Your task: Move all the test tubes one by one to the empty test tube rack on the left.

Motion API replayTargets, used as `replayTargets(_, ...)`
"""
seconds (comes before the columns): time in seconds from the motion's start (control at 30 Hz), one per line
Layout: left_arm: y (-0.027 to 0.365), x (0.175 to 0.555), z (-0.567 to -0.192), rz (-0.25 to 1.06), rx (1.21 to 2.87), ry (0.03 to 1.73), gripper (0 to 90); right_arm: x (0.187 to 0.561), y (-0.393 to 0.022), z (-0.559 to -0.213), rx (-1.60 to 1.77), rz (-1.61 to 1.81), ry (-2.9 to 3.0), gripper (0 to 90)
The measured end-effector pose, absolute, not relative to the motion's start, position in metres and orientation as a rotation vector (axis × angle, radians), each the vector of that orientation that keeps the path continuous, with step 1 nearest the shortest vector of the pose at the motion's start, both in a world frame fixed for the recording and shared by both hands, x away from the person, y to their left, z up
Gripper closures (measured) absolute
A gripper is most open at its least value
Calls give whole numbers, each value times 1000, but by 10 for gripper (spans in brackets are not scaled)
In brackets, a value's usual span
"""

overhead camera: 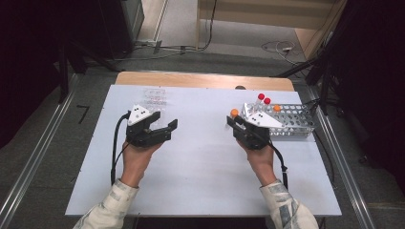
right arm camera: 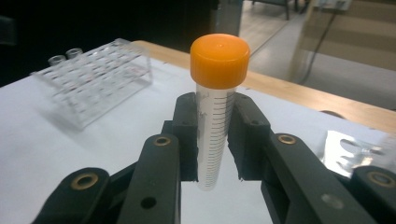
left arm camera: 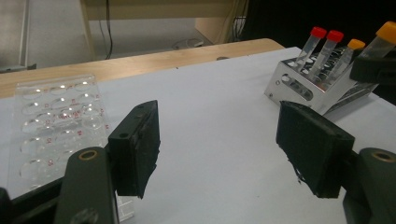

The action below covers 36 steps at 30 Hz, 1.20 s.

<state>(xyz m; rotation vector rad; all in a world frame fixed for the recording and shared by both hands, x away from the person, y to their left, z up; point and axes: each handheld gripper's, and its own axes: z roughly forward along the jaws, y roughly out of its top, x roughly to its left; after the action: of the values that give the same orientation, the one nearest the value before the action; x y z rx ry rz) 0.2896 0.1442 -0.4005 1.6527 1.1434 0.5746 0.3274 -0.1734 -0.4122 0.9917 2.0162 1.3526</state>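
Note:
My right gripper is shut on a clear graduated tube with an orange cap, held upright between the pads just left of a metal tube rack. Two red-capped tubes and one orange-capped tube stand in that rack. In the left gripper view the rack is at the right, with the held tube's cap beside it. My left gripper hovers over the left half of the white table with its jaws wide apart and nothing between them.
A clear plastic tube rack lies at the back left of the white board, close to my left gripper. A wooden table edge runs along the back. Cables lie on the floor beyond it.

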Motion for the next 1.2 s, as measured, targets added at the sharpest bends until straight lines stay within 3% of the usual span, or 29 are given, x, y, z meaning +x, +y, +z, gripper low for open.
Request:
replayTargets(0.73,97,278,-407,503,1729,1012,325,306,-110,-443,875,1397,2231,709)
replayTargets(1.2,81,272,-413,502,1778,931,586,295,-95,-444,807,1412,2287,708)
